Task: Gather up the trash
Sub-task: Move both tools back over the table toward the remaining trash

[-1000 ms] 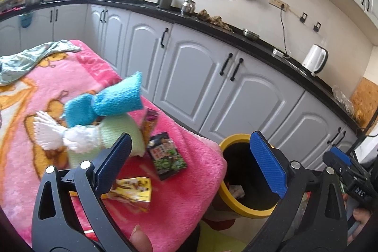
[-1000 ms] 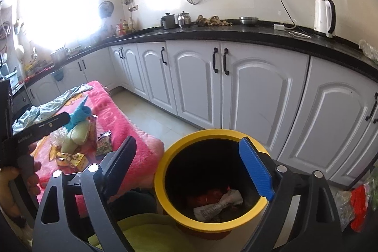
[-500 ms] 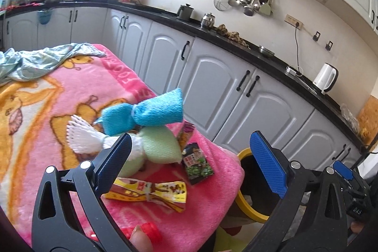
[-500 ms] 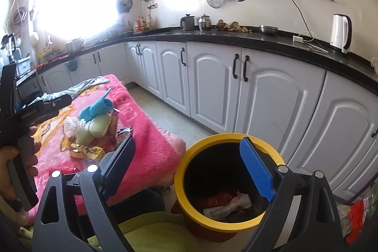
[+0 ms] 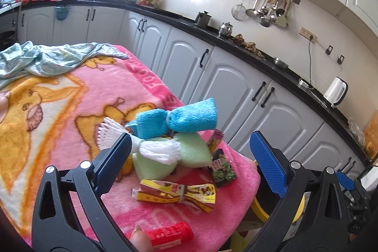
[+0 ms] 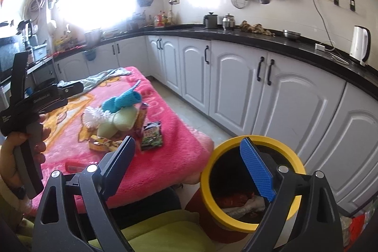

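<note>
On the pink blanket [image 5: 70, 134] lie a yellow snack wrapper [image 5: 176, 194], a dark snack packet [image 5: 222, 169] and a red tube [image 5: 169, 233] near the front edge. My left gripper [image 5: 191, 162] is open and empty, hovering above the wrappers. My right gripper [image 6: 189, 164] is open and empty, between the blanket's edge and the yellow-rimmed bin [image 6: 250, 223], which holds crumpled trash. The wrapper [image 6: 101, 143], packet [image 6: 152, 136] and left gripper body [image 6: 35, 100] also show in the right wrist view.
A blue cloth bundle [image 5: 179, 117], a green cloth [image 5: 174, 155] and a white brush-like item [image 5: 113, 131] sit behind the wrappers. A pale green garment [image 5: 47, 58] lies at the blanket's far end. White kitchen cabinets [image 6: 236, 77] run behind.
Both grippers have swung left, away from the bin toward the blanket. The left gripper now sits over the wrappers; the red tube has come into view.
</note>
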The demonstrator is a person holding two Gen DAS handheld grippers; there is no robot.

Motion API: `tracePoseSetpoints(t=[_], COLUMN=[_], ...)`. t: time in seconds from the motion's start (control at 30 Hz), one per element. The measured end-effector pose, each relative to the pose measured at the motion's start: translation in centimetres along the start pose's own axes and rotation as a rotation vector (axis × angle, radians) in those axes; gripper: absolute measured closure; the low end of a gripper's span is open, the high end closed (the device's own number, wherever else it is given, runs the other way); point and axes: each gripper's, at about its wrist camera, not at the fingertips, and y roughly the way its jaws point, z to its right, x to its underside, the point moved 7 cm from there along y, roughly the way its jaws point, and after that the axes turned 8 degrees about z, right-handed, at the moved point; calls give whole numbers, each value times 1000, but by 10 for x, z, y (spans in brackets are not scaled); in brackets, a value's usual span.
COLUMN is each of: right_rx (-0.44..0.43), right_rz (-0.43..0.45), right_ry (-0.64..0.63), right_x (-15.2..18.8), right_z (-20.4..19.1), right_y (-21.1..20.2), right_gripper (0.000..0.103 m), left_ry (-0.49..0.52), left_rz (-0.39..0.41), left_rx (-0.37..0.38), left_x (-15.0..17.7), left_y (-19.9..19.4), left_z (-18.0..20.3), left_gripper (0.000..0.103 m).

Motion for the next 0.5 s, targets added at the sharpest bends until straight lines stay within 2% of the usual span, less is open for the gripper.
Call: tracePoseSetpoints(t=[0.5], right_rx=[-116], right_rz=[-21], right_ry=[-45], right_x=[-12], right_z=[-54], right_y=[25], right_gripper=[15], left_ry=[-61], left_rz=[3], left_rx=[-87], left_x=[-4], left_y=[0], left_z=[-51], left_gripper=[11])
